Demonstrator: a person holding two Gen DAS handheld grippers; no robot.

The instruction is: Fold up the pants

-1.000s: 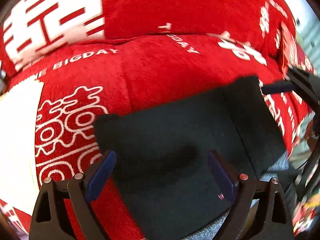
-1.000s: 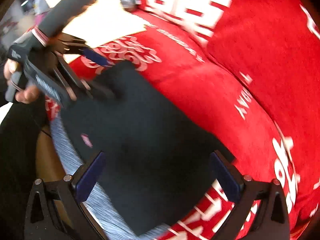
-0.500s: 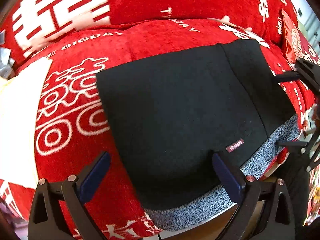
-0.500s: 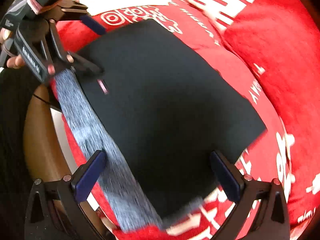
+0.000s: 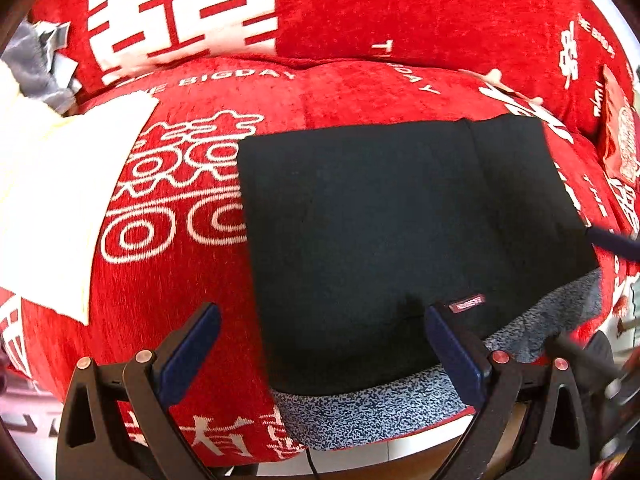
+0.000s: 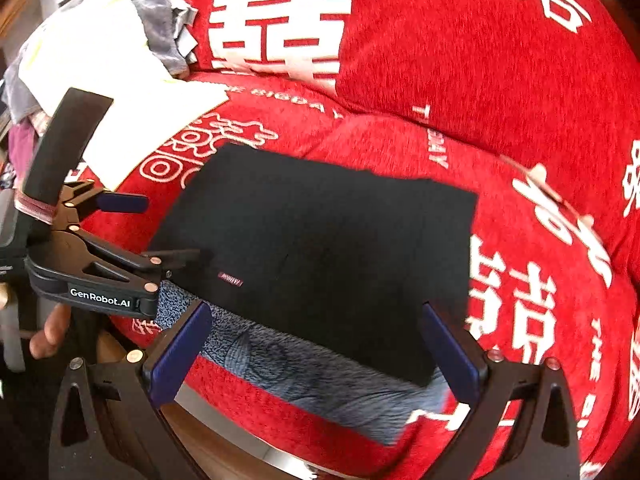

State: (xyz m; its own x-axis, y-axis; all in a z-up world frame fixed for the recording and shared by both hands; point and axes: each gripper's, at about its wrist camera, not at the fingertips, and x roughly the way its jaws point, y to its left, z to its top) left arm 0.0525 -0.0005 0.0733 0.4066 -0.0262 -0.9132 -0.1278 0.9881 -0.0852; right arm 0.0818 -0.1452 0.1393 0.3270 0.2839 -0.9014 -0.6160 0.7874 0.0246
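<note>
The black pants [image 5: 400,240] lie folded into a flat rectangle on the red sofa seat [image 5: 168,280]. A grey speckled layer [image 5: 380,412] sticks out from under them along the seat's front edge, and a small red label [image 5: 466,303] sits near it. My left gripper [image 5: 322,354] hovers open over the pants' near left corner with nothing between its pads. In the right wrist view the pants [image 6: 320,248] fill the middle. My right gripper [image 6: 316,354] stands wide open above their near edge and holds nothing. The left gripper [image 6: 172,228] shows at the pants' left side.
The red back cushions [image 5: 400,8] carry white characters. A white cloth [image 5: 52,200] lies on the seat to the left, with a grey garment [image 5: 36,64] behind it. A red packet [image 5: 620,148] sits at the right. A person's hand [image 6: 48,336] holds the left gripper.
Both grippers have pulled back from the pants toward the sofa's front edge. The left jaws have widened. The right view has rolled, and the pants now lie flat and still.
</note>
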